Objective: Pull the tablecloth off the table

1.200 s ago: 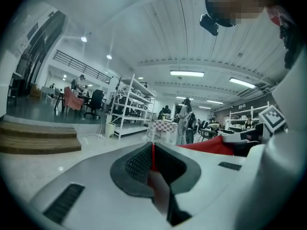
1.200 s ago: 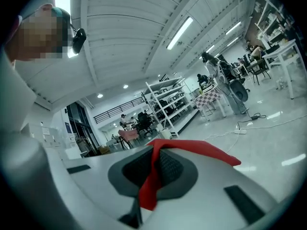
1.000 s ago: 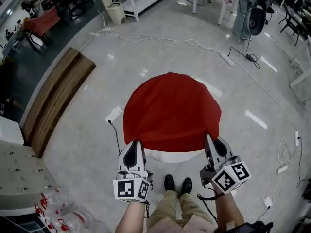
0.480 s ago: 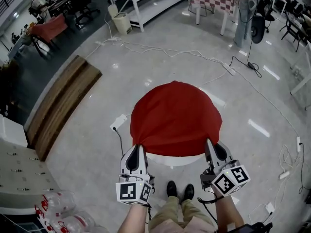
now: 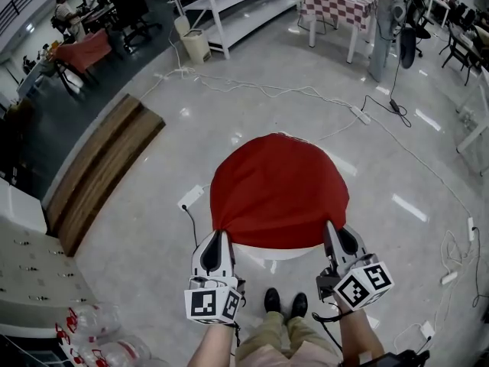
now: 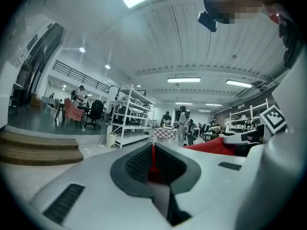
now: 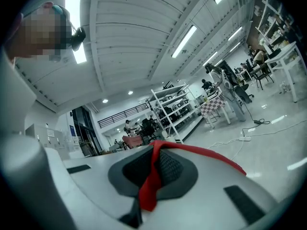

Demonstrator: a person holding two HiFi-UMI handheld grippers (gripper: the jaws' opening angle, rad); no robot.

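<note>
head view, left tool (image 5: 217, 234): jaws narrow, clamped on the near-left hem of the red tablecloth (image 5: 279, 189)
head view, right tool (image 5: 334, 228): same, nipping the near-right hem; well apart from the left tool
head view, tablecloth: covers most of the round worktop (image 5: 275, 252); only the white near rim is bare, between the two tools
head view, why: likely two spread grips so the cloth slides toward the person evenly, no bunching to one side
left tool view, left tool (image 6: 153, 169): dark pads almost shut, thin red fold squeezed between them
left tool view, tablecloth (image 6: 213, 146): red sheet runs off to the right behind the jaws
right tool view, right tool (image 7: 153, 169): pads pressed on a red strip that hangs out below them
right tool view, tablecloth (image 7: 201, 152): taut band leading away right, looks under pull
step: pull under way, cloth not yet off
</note>
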